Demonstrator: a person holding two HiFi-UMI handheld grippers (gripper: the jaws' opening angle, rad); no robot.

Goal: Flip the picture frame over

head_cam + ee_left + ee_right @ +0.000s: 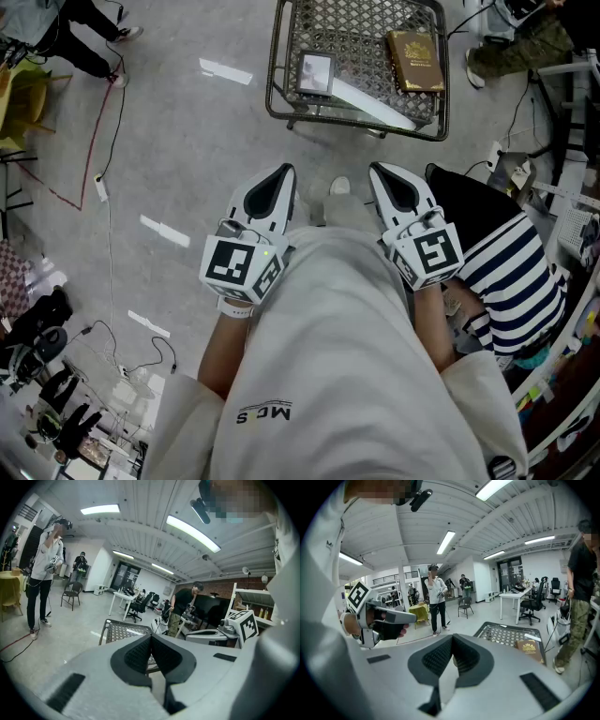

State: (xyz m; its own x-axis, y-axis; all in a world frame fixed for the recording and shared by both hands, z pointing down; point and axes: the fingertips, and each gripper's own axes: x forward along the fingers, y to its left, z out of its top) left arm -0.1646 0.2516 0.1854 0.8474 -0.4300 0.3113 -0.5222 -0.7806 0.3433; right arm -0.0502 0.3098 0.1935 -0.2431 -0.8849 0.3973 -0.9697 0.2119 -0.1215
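A small silver picture frame [315, 73] lies on a low metal mesh table [281, 56] ahead of me, near its left side. Beside the frame are a brown book [416, 61] and a long white strip [373, 103]. My left gripper [284, 172] and right gripper [380, 171] are held close to my body, short of the table and well apart from the frame. Both are shut, and neither has anything between its pads. In the right gripper view the book [529, 648] shows on the table [506, 633], while the frame is hidden behind my jaws.
A seated person in a striped top [516, 272] is close on my right. Cables [108, 141] and white tape marks [165, 231] cross the grey floor on the left. Standing people [436, 597], chairs and desks [518, 597] fill the room beyond the table.
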